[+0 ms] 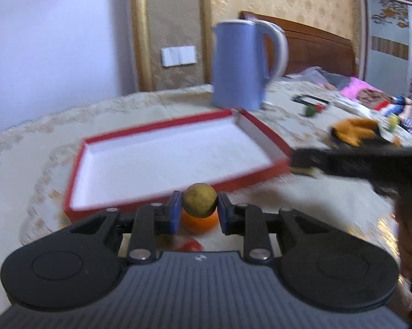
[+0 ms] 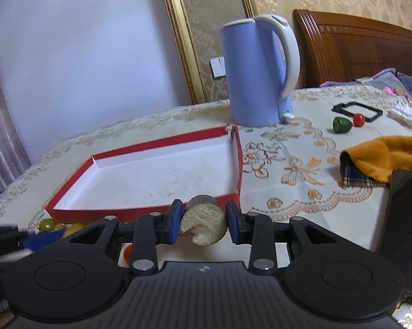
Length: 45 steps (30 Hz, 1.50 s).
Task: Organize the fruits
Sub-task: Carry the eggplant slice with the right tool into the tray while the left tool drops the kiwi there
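Observation:
My left gripper (image 1: 200, 209) is shut on a small round yellow-brown fruit (image 1: 200, 199), held just in front of the near wall of a shallow red tray (image 1: 249, 183) with a white floor. Below it on the cloth lie an orange (image 1: 199, 224) and a red fruit (image 1: 191, 245). My right gripper (image 2: 204, 223) is shut on a pale, rough, round piece of fruit (image 2: 204, 224), near the red tray's (image 2: 140, 211) front right corner. Small green and yellow fruits (image 2: 47, 224) lie at the left beside the tray's front edge.
A blue kettle (image 2: 256, 74) stands behind the tray. A green fruit (image 2: 342, 124), a small red fruit (image 2: 358, 119) and a black frame (image 2: 357, 111) lie at the back right. An orange cloth (image 2: 384, 159) and a dark box (image 2: 406, 208) sit at the right. The right gripper's arm (image 1: 365, 161) crosses the left view.

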Motion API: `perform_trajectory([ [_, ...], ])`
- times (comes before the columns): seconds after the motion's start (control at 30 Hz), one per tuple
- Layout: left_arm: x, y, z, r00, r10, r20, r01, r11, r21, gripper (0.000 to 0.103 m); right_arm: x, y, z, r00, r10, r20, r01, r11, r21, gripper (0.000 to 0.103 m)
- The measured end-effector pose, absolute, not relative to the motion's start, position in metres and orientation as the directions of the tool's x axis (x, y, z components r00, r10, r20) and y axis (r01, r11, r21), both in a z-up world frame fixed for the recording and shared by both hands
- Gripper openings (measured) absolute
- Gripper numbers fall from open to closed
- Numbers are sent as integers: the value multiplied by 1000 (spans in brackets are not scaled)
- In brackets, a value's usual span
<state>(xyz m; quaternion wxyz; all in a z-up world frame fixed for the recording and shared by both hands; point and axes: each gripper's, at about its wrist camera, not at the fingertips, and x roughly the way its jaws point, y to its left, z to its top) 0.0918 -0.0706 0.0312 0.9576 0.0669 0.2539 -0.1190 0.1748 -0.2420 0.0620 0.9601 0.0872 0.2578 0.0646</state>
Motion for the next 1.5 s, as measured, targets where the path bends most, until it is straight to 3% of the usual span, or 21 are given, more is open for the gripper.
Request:
perform_trajectory([
  [0.4,208,-57,44,851,-13,-526,99,986,136,25,180,-227,82,873,195,-448,-131,977,170,34],
  [0.73,262,-56,29,805,31,-593,59,990,132,27,190,-227,89,876,178,-448,-128,982,140,34],
  [0.77,263,-56,29,805,31,-593,57,990,128,29,192,-226,90,876,178,-448,-129,982,137,34],
  [0.83,260,-56,32,805,17,-593,62,992,111,43,198,-224,91,875,176,-450,-130,983,132,34],
  [1.07,208,-35,51,829,57,-556,4,994,107,65,230,-215,95,866,169,-471,-139,986,98,34],
  [1.13,180,-25,55,854,87,-513,-28,992,121,87,247,-212,94,858,161,-487,-136,987,87,34],
  [1.2,151,-17,58,880,141,-454,-76,985,157,96,268,-209,92,846,153,-510,-127,988,85,34],
  [1.33,104,2,56,901,171,-398,-101,977,189,98,299,-203,90,837,134,-531,-104,991,86,33],
  [1.5,78,26,42,884,185,-429,-122,978,169,99,329,-195,87,823,88,-561,-64,996,63,33],
])
